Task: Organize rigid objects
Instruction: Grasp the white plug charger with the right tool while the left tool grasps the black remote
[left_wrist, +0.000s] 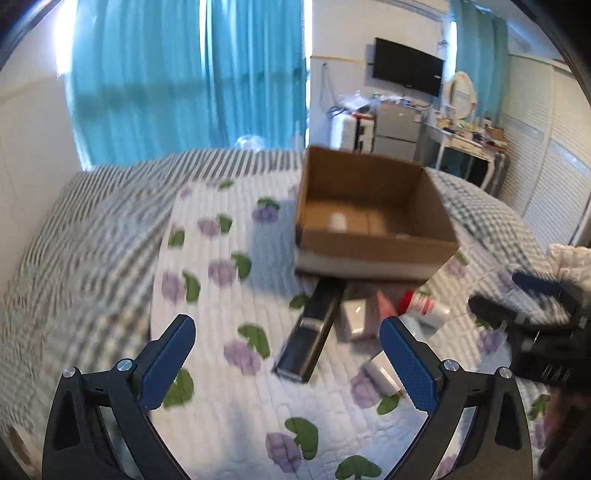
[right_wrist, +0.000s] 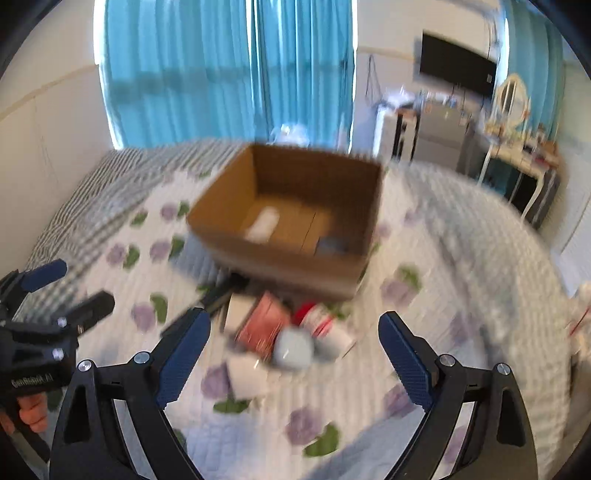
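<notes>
Cardboard box (left_wrist: 373, 254) on quilt (left_wrist: 229, 398), small items beside it, left gripper (left_wrist: 288, 365) and right gripper (right_wrist: 295, 354) both spread wide, empty

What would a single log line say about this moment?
left tongs: open, empty | right tongs: open, empty | box: on bed, nearly empty | clutter: black case, red packet beside box

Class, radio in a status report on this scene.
Left gripper and right gripper open, empty. Cardboard box on bed, nearly empty. Long black box and small items ahead, nothing blocking.
</notes>
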